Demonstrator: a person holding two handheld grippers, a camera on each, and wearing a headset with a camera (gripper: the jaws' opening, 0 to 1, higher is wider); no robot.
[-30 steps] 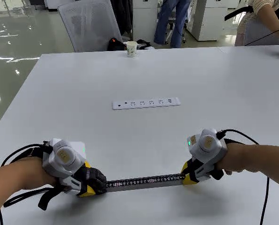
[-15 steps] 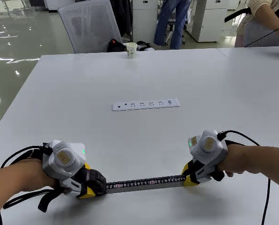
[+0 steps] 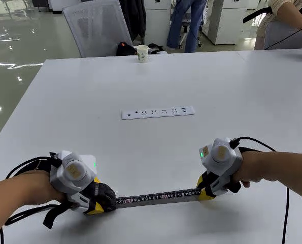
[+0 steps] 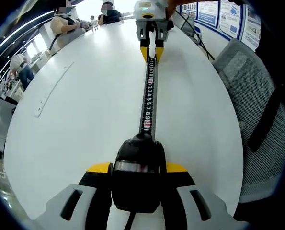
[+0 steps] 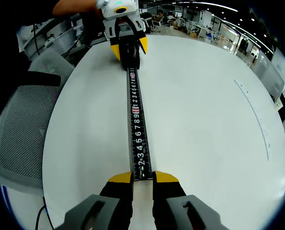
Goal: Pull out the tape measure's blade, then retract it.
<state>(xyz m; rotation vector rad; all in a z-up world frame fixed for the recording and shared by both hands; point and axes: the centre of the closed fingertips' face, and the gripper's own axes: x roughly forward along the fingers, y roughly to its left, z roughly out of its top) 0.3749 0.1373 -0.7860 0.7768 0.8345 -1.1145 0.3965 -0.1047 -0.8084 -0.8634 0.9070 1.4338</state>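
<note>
Left gripper (image 3: 96, 194) clamps the tape measure case (image 4: 138, 177) — right gripper (image 3: 202, 190) (facing it) pinches the blade (image 3: 158, 196).

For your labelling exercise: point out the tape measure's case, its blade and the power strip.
case (image 4: 137, 176): left gripper view, middle of its black body.
blade (image 5: 137, 129): right gripper view, numbered face, mid-length.
power strip (image 3: 158, 112): head view, centre of its white top.

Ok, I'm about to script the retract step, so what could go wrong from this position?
1. The black numbered blade is stretched along the white table. If the right claw pinching its tip lets go at once, it may whip back.
2. The left claw grips the black tape measure case by its sides, so recoil could twist it loose.
</note>
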